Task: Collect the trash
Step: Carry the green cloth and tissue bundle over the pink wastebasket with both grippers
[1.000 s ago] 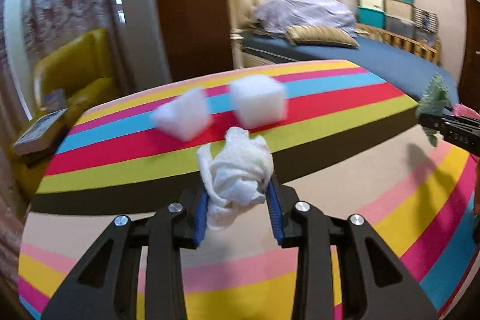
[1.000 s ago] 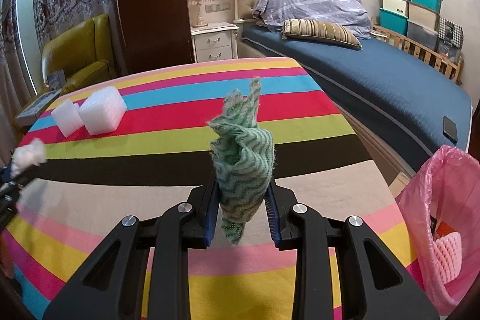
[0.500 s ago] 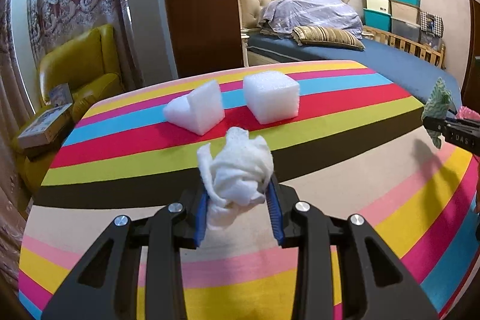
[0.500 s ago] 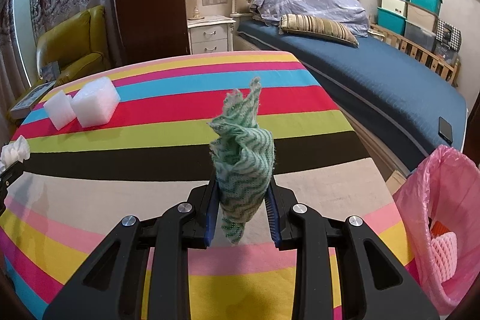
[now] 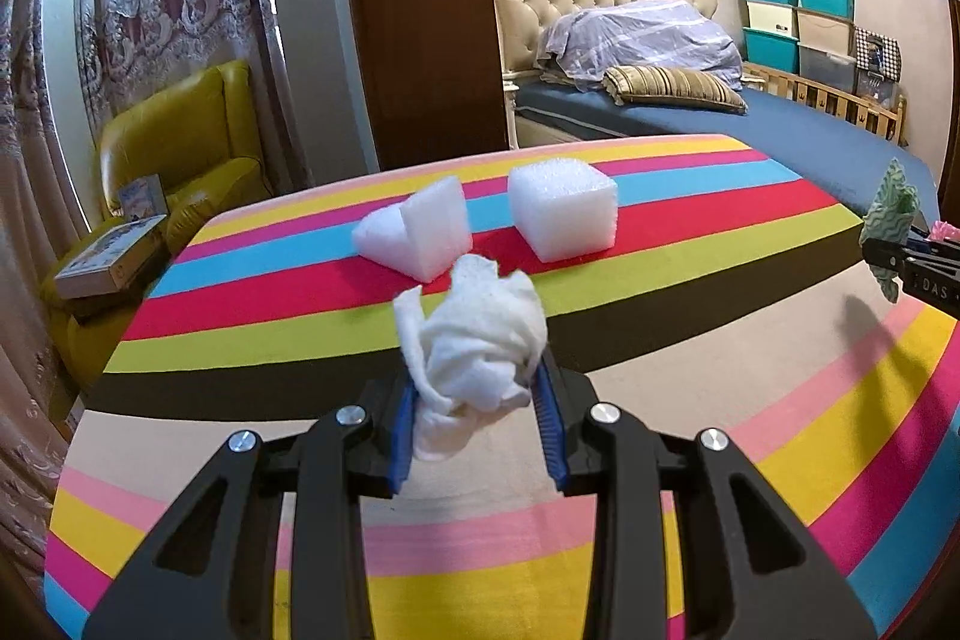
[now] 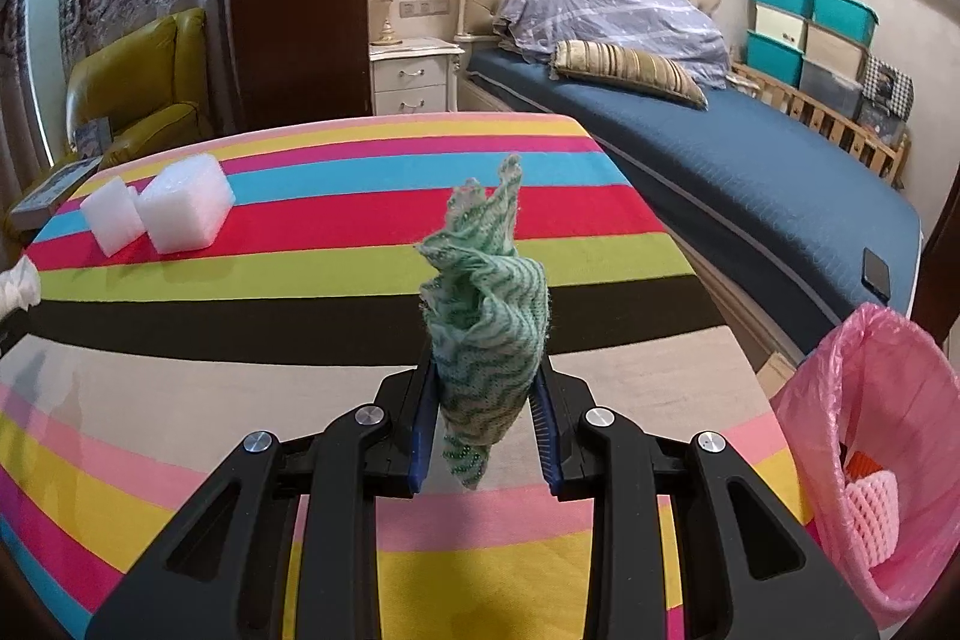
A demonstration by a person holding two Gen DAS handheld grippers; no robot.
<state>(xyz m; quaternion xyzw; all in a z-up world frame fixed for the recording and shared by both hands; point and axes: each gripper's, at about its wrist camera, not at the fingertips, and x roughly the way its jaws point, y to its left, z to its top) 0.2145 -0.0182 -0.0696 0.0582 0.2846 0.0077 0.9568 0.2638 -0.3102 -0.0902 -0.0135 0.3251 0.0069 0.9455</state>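
Foam first, far left: two white foam blocks [image 5: 414, 235] [image 5: 564, 211] are seen resting on the striped table [image 5: 300, 334], side by side and not yet collected. Moving right, the left gripper [image 5: 477, 400] is clamped on a crumpled white tissue [image 5: 474, 340], held clear above the table; the wad is roughly round, with no clear long axis, and bulges up past the fingertips. Further right, the right gripper [image 6: 483, 400] is pinched on a green cloth [image 6: 486, 316], whose long axis stands nearly upright, a twisted tip pointing up and a tail hanging below the jaws. At far right, the pink bag [image 6: 864, 466] is seen off the table's edge, low down, some trash already inside.

Risks are judged as follows: only the middle of each soft piece is gripped, so either could be dropped short of the bag if released early; the cloth's dangling tail could be snagged on the bag's rim; the flimsy liner could be pushed shut by a gripper coming in low
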